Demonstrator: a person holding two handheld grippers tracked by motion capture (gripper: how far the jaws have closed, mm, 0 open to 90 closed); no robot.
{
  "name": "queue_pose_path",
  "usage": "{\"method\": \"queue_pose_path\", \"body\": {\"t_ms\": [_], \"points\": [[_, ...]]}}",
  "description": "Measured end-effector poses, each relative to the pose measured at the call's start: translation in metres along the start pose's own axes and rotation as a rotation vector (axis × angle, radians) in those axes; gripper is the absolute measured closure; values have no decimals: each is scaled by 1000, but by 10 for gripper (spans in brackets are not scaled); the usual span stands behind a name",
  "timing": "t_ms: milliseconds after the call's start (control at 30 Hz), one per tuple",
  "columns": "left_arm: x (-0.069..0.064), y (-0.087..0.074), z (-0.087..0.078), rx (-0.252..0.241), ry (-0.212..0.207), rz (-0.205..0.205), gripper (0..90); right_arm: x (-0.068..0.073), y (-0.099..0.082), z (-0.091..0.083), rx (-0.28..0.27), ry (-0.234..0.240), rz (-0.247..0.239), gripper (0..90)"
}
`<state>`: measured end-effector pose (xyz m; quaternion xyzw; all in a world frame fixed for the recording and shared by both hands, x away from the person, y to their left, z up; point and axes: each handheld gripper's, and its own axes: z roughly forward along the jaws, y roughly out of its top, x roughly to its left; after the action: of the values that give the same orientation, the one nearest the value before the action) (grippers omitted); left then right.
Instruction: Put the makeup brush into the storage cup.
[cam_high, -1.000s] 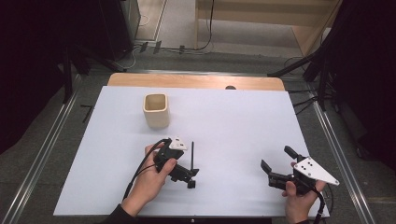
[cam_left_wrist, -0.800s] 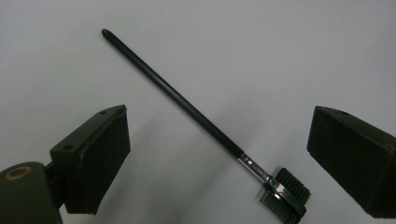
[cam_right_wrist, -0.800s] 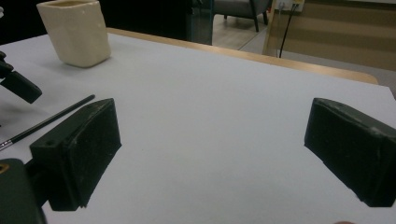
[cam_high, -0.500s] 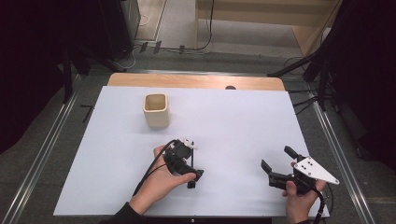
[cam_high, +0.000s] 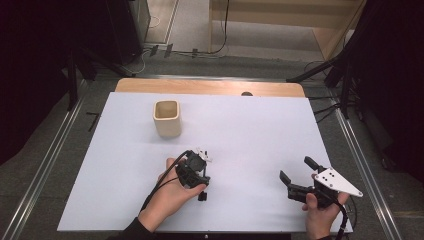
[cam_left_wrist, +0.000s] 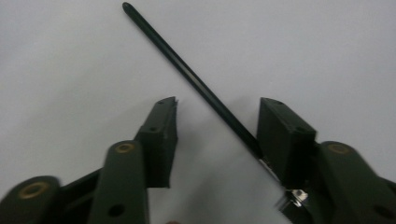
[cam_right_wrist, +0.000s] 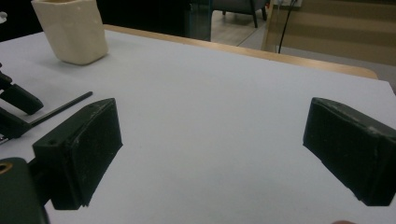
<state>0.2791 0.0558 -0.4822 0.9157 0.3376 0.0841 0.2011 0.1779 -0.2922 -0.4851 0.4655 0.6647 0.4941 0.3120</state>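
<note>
A thin black pen (cam_left_wrist: 187, 70) lies flat on the white tabletop (cam_high: 250, 130). My left gripper (cam_left_wrist: 217, 105) points down over it, with the pen slanting between the two jaws. The jaws have just been closing. The right pad (cam_left_wrist: 285, 135) touches the pen's lower end, while the left pad (cam_left_wrist: 161, 135) stands apart from it. From above, the left gripper (cam_high: 199, 187) sits near the table's front centre. My right gripper (cam_high: 297, 169) rests at the front right, open and holding nothing (cam_right_wrist: 212, 116). The right gripper view catches the pen (cam_right_wrist: 65, 106) at its left.
A cream square cup (cam_high: 166, 117) stands upright at the back left of the table, also in the right gripper view (cam_right_wrist: 72, 30). A wooden strip (cam_high: 210, 87) edges the far side. Metal rails (cam_high: 50, 160) run along the floor beside the table.
The left hand has shifted toward the table's front and right and now covers the pen that lay in plain sight. Its gripper tilted downward. The right gripper stayed put.
</note>
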Motion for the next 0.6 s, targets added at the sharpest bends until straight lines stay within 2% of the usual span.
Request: {"method": "queue_pose_path", "body": {"t_ms": [100, 167, 300, 500, 600], "points": [[6, -2, -2, 3, -34, -6, 747, 0, 0, 0, 5, -1, 3, 52], [11, -3, -3, 9, -57, -18, 781, 0, 0, 1, 7, -1, 3, 53], [17, -5, -4, 18, -71, -27, 864, 0, 0, 1, 9, 1, 1, 57], [18, -7, -5, 3, -70, -6, 867, 2, -1, 2, 15, 10, 0, 66], [21, -8, -8, -27, -70, -14, 867, 2, -1, 2, 15, 15, 0, 68]]}}
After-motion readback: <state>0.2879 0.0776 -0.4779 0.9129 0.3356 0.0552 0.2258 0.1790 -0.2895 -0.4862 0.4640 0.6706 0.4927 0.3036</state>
